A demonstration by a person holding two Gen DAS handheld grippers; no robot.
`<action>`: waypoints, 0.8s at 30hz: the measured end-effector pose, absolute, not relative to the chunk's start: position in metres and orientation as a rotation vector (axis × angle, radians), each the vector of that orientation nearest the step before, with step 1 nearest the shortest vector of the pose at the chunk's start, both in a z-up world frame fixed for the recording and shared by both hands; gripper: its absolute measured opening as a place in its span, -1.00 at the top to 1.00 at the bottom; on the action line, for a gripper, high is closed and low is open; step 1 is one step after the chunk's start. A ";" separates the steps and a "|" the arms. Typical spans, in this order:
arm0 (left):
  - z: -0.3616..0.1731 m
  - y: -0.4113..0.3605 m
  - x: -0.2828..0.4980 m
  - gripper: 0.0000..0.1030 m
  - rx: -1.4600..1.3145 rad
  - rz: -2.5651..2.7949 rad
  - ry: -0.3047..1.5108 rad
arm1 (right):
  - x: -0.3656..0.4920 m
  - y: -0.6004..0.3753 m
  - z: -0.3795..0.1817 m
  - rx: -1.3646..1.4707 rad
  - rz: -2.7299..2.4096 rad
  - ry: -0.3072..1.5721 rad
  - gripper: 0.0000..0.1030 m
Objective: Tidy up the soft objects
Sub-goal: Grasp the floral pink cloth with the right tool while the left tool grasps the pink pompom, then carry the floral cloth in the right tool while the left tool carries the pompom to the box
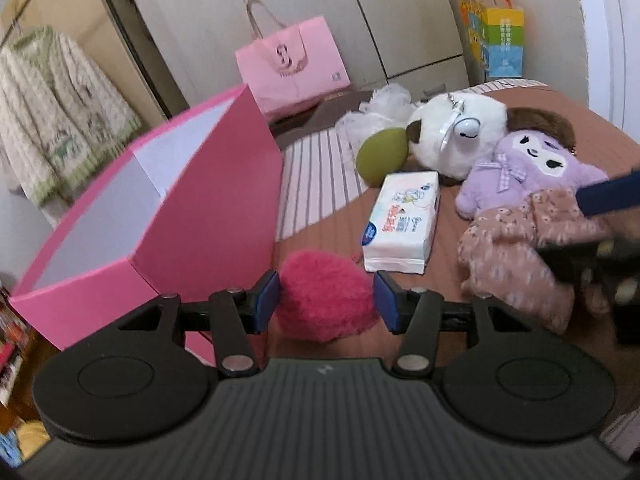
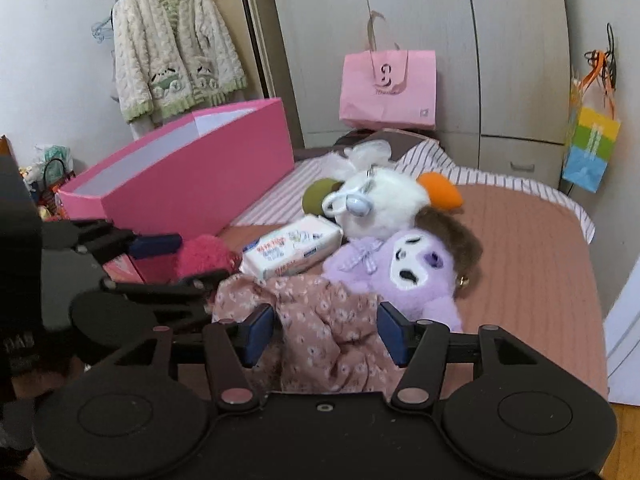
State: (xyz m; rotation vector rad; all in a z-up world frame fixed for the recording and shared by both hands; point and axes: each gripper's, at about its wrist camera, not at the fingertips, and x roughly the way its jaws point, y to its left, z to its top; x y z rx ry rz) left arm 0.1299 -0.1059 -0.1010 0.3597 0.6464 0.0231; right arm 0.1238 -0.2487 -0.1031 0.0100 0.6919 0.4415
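Note:
A fluffy hot-pink ball lies on the bed beside the open pink box. My left gripper is open with its blue pads on either side of the ball; it also shows in the right wrist view. My right gripper is open over a crumpled pink floral cloth, which lies between its pads. Behind lie a purple plush, a white plush, a green ball and a pack of wipes.
The bed has a brown cover and a striped sheet. A pink paper bag leans on the wardrobe behind. A colourful bag hangs at the right. A cardigan hangs at the left.

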 end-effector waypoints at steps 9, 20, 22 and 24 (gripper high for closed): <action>-0.110 -0.104 0.136 -0.08 0.327 0.012 0.667 | 0.122 -0.245 -0.126 -0.033 0.439 0.694 -0.44; -0.113 -0.098 0.141 0.29 0.261 0.027 0.644 | 0.109 -0.237 -0.134 -0.068 0.417 0.613 -0.54; -0.113 -0.095 0.142 0.32 0.254 0.035 0.636 | 0.108 -0.235 -0.131 -0.067 0.437 0.618 -0.49; -0.113 -0.091 0.138 0.34 0.233 0.026 0.587 | 0.107 -0.231 -0.129 -0.069 0.454 0.621 -0.47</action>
